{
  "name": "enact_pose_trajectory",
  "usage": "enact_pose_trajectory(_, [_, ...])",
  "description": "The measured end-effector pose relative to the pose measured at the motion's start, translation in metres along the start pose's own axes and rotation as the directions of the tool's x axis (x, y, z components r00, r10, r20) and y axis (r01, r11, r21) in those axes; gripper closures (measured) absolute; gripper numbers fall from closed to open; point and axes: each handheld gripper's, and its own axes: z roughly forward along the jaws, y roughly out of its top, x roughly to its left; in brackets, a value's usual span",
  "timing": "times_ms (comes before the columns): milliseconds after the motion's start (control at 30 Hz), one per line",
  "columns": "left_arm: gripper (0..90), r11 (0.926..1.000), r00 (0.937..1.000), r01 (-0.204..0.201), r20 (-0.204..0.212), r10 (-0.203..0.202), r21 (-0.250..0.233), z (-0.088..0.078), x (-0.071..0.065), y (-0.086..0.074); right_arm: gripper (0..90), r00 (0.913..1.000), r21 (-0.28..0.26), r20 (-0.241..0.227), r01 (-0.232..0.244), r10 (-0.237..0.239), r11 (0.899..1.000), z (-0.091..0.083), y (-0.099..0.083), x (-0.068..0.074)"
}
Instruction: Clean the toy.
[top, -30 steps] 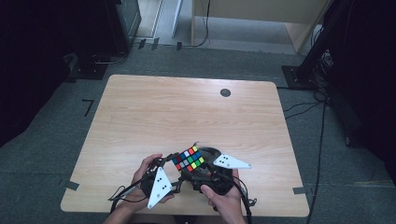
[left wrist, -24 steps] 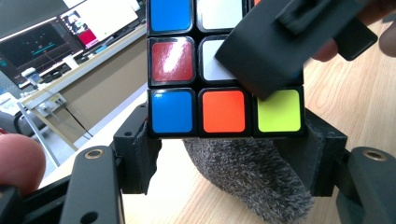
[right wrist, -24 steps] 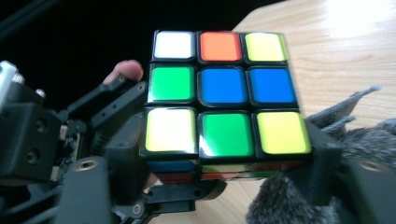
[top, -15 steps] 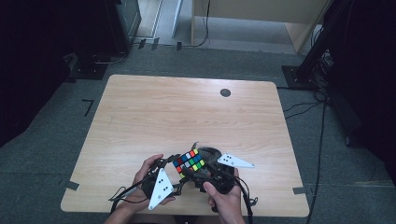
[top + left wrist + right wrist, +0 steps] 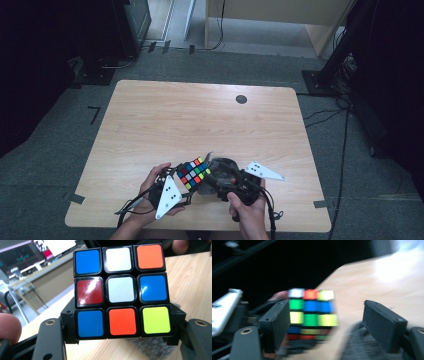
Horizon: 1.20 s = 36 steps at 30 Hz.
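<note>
- Two claws are seen meeting over the near edge of the desk (image 5: 150, 115), toward its middle, each held in one of the person's hands.
- One Rubik's cube (image 5: 193, 173) is clamped between the jaws of the left claw (image 5: 175, 182); in the left gripper view its bottom row is gripped from both sides, with a white-centred face (image 5: 121, 290) turned to the camera.
- The right claw (image 5: 220, 176) is held wide; its jaws have just been opening, with the cube (image 5: 312, 312) beside one jaw and clear of the other.
- A dark round inlay (image 5: 241, 99) is set near the far edge.
</note>
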Motion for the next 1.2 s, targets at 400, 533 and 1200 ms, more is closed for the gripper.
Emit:
enact_pose_trajectory(400, [33.7, 0.9688, 0.9690, 0.246, 0.018, -0.247, 0.029, -0.013, 0.046, -0.013, 33.2, 0.8959, 0.230, 0.145, 0.382, -0.420, 0.895, 0.016, -0.020, -0.017])
enact_pose_trajectory(533, [33.7, 0.9625, 0.9623, 0.270, 0.028, -0.271, 0.028, -0.014, 0.048, -0.013, 26.3, 0.8962, 0.332, 0.161, 0.345, -0.413, 0.878, 0.032, -0.035, -0.021])
enact_pose_trajectory(1200, [33.7, 0.9637, 0.9590, 0.264, 0.096, -0.267, 0.037, -0.013, 0.041, -0.011, 28.1, 0.9301, 0.389, 0.259, 0.147, -0.261, 0.910, 0.047, -0.057, -0.065])
